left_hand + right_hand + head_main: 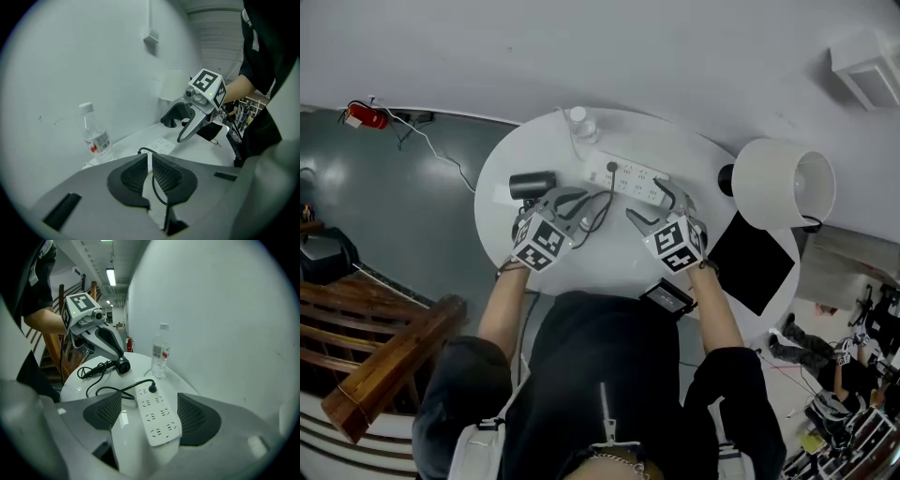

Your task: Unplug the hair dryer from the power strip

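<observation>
2 grippers are working over the round white table [605,255], and I am steering both from afar. I am holding the right gripper [151,417] with its jaws spread wide, straddling the near end of the long white plastic power strip [637,181] without touching it. I judge that stance is for pinning the strip down so it cannot lift when the plug is pulled.

The round black plug [151,389] is sitting in the strip's far end, so the task's main step is not yet done. Its thin black cord [105,390] is looping across the table to the black hair dryer [121,364], which is lying on its side toward the left edge, well apart from the strip. A clear plastic water bottle [160,355] is standing just beyond the plug.

I am keeping the left gripper [150,171] over the cord, its jaws drawn almost together with only a sliver between the pads. They seem to be clamping nothing; the cord showing through the slit looks to be lying on the table beneath. I reckon those jaws need widening before they can take the plug.
</observation>
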The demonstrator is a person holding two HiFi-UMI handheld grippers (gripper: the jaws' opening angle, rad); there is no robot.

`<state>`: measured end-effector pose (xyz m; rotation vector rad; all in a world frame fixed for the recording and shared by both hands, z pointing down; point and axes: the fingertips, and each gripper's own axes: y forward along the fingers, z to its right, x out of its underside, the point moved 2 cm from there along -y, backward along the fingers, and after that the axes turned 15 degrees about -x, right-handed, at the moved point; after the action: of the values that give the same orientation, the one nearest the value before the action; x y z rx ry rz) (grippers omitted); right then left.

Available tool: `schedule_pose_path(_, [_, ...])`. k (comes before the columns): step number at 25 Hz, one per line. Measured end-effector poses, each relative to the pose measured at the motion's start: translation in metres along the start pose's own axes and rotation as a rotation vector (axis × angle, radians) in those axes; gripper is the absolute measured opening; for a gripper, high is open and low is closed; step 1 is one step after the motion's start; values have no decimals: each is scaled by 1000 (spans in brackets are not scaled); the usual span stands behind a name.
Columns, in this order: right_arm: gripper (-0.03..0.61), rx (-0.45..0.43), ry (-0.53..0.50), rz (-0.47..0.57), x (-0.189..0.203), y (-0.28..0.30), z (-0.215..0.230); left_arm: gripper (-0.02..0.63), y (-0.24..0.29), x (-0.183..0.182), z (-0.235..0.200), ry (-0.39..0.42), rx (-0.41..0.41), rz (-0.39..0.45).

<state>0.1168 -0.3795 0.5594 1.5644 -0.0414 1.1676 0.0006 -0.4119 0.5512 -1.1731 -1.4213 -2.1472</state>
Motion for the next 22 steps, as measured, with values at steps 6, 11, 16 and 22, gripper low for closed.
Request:
schedule_pose_path(6, [373, -41, -50, -114, 15, 20, 14, 23, 16, 8, -4, -6, 12, -34])
schedule_pose_path(11, [394, -89, -68, -224, 29, 41, 27, 23, 21, 8, -10, -22, 20, -48])
schedule_pose_path(16, [405, -132, -81, -315, 44, 66, 37, 23, 25, 10, -12, -30, 44, -63])
schedule_pose_path(22, [431, -172, -106, -411, 60, 83, 39, 23, 34, 12, -13, -19, 62, -76])
